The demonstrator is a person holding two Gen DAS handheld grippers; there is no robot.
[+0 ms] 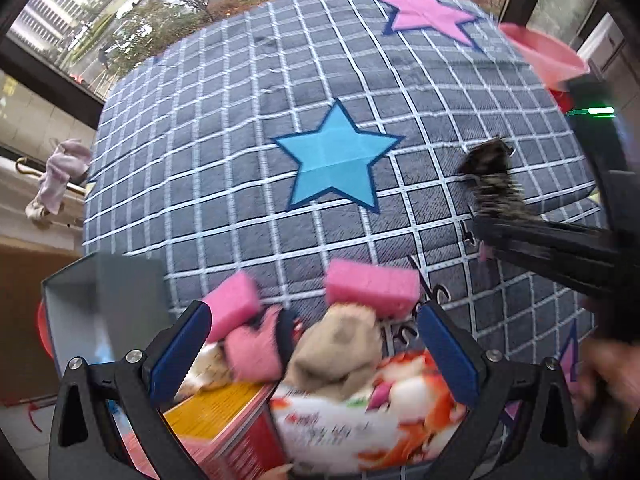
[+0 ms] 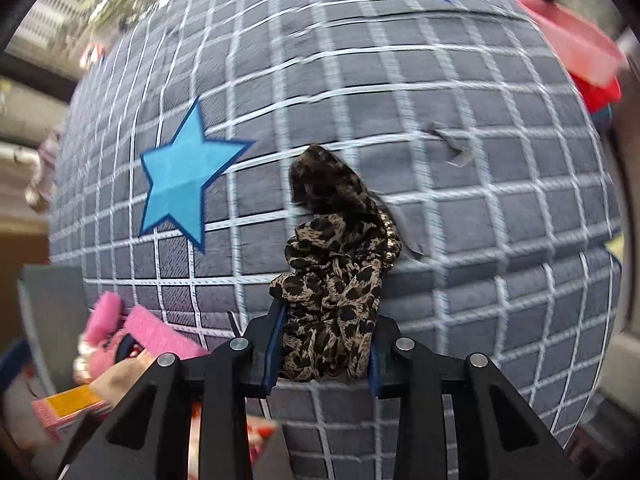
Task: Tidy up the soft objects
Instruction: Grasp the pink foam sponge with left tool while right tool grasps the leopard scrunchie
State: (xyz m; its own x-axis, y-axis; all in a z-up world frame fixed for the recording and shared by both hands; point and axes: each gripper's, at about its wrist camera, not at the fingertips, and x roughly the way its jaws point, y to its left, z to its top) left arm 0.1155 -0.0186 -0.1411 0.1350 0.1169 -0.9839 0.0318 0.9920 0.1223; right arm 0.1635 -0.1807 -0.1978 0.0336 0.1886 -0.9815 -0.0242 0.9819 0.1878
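Note:
My left gripper (image 1: pixel 316 316) hangs open, pointing down over a heap of items on the checked mat (image 1: pixel 224 128). The heap includes two pink sponges (image 1: pixel 236 304) (image 1: pixel 372 288), a pink plush toy (image 1: pixel 256 348), a beige soft lump (image 1: pixel 340 348) and a printed snack bag (image 1: pixel 380 420). Nothing sits between its blue pads (image 1: pixel 448 344). My right gripper (image 2: pixel 328 320) is shut on a leopard-print cloth (image 2: pixel 336 248), which bunches up beyond the fingertips over the mat (image 2: pixel 480 240). In the left wrist view that gripper (image 1: pixel 480 232) and cloth (image 1: pixel 492 176) show at the right.
A grey open box (image 1: pixel 80 304) stands at the mat's left edge. A yellow-and-red carton (image 1: pixel 224 412) lies under the heap. A pink basin (image 1: pixel 544 56) sits at the far right. A blue star (image 1: pixel 336 160) and a pink star (image 1: pixel 428 12) mark the mat. A pale cloth (image 1: pixel 60 176) hangs off to the left.

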